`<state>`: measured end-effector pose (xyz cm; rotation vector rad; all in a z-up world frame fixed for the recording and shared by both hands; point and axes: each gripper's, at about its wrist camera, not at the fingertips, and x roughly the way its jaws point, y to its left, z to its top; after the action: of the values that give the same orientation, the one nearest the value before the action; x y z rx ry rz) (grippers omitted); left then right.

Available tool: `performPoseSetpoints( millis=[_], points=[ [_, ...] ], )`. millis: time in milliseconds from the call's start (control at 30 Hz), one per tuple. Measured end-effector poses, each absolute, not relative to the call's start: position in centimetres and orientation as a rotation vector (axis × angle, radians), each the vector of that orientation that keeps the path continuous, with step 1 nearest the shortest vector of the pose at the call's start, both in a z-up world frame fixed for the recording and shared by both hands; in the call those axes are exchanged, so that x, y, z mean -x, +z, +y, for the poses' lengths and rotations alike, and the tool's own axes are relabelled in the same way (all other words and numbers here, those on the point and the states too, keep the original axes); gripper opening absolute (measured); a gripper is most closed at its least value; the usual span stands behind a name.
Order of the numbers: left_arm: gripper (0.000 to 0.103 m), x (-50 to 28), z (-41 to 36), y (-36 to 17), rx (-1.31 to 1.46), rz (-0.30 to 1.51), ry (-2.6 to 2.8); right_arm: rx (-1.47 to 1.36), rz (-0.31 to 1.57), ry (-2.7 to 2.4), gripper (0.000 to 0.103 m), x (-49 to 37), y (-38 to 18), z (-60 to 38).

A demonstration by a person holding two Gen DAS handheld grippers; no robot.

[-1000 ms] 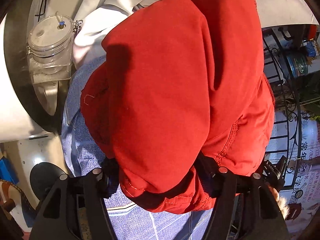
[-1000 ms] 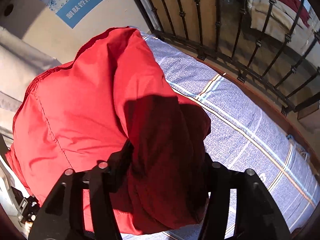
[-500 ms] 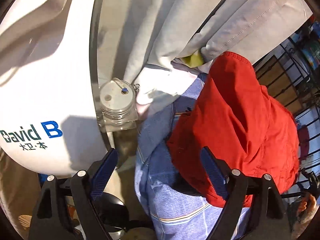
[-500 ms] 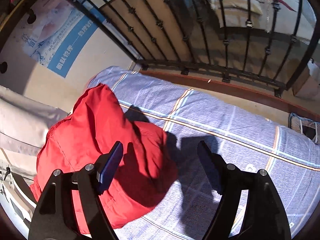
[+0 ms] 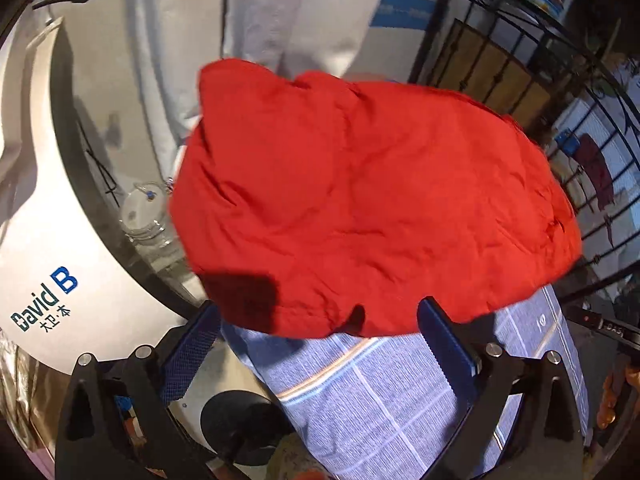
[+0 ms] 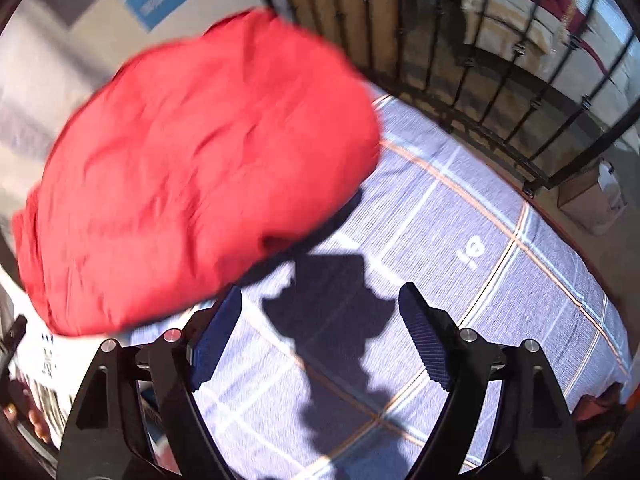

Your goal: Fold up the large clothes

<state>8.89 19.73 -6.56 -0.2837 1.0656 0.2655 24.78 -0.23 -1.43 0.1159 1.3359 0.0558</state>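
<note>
1. Ahead of both tools, the red garment (image 5: 360, 200) lies in a folded bundle on the blue checked cloth (image 6: 460, 240) that covers the bench.
2. The left tool (image 5: 320, 344) is released, its jaws opening wide; the garment's near edge sits just beyond the blue pads (image 5: 188, 356), and nothing is pinched between them.
3. The right tool (image 6: 320, 336) is released too, jaws opening. Only bare cloth and the tool's own shadow lie between its pads; the garment is off to its left.
4. To my eye the step in hand is letting go after a fold, so both tools should lift clear without snagging the hem.
5. The bundle looks puffy and rumpled, so a flat press across the top would likely help it hold its shape.
6. Beside the left tool a clear jar (image 5: 140, 216) stands near the garment's edge; it is best to keep away from it when smoothing.
</note>
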Motion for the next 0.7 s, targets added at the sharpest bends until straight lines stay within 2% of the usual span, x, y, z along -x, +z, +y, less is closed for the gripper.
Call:
performPoseSetpoints(
  millis=[133,200,233,400,700],
  points=[
    [0.097,-9.1,16.8,-6.6,0.269,1.113,0.212,0.047,1.297,0.131,0.080,-22.5,0.5,5.0],
    [0.097,-8.9,16.0,-6.2,0.242,1.121,0.232,0.092,1.268,0.152,0.085,-21.8,2.1,6.8],
    [0.097,-8.8,15.7,-6.0,0.231,1.121,0.245,0.098,1.252,0.160,0.090,-21.5,2.9,7.4],
    [0.097,-8.4,14.8,-5.5,0.209,1.119,0.268,0.141,1.201,0.131,0.092,-21.2,5.9,8.4],
    [0.097,-8.0,14.2,-5.9,0.146,1.148,0.358,0.187,1.239,0.101,0.092,-20.3,4.7,9.2]
  ],
)
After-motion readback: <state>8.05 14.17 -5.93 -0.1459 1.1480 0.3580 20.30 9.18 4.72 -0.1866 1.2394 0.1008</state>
